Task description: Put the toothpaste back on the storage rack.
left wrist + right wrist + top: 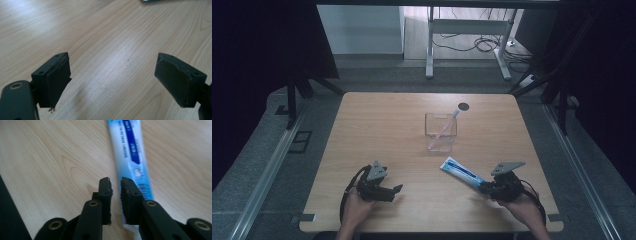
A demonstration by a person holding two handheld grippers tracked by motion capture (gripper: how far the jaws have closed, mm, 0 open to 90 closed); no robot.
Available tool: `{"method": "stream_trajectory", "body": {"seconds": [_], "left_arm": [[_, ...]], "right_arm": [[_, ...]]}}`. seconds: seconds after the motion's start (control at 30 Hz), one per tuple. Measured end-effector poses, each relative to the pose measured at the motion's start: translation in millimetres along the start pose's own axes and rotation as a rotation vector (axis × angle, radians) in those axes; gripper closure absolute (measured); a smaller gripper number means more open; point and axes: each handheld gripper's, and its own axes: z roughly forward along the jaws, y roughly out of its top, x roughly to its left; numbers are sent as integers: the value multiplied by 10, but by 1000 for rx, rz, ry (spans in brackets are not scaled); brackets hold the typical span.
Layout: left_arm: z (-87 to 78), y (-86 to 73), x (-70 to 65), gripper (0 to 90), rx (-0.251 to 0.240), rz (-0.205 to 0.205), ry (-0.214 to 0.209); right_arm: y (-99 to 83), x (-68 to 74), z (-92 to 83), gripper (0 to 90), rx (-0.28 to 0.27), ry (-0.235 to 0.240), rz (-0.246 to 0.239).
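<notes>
Here the right gripper [115,185] has its jaws just a small crack apart, with nothing between them; the toothpaste tube [132,157] lies flat just beside, near the table's [377,125] front right corner. It is long, white and blue. The left gripper [112,80] gapes wide, holding nothing, near the front left

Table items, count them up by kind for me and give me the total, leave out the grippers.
Toothpaste tube: 1
Clear container: 1
Toothbrush, standing tilted in the container: 1
Total: 3 on the wooden table
</notes>
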Motion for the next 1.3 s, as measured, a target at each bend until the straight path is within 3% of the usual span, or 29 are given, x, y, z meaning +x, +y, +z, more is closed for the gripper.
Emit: {"method": "stream_trajectory", "body": {"seconds": [0.17, 0.43, 0.77, 1.3], "left_arm": [[8, -1, -5, 135, 2, 0, -3], [8, -3, 3, 136, 3, -1, -2], [11, -5, 5, 136, 9, 3, -2], [32, -17, 11, 136, 34, 3, -6]], "right_arm": [[73, -83, -38, 661, 62, -35, -10], [198, -137, 79, 561, 154, -42, -30], [368, -141, 272, 513, 259, -60, -67], [539, -117, 594, 506, 345, -65, -113]]}}
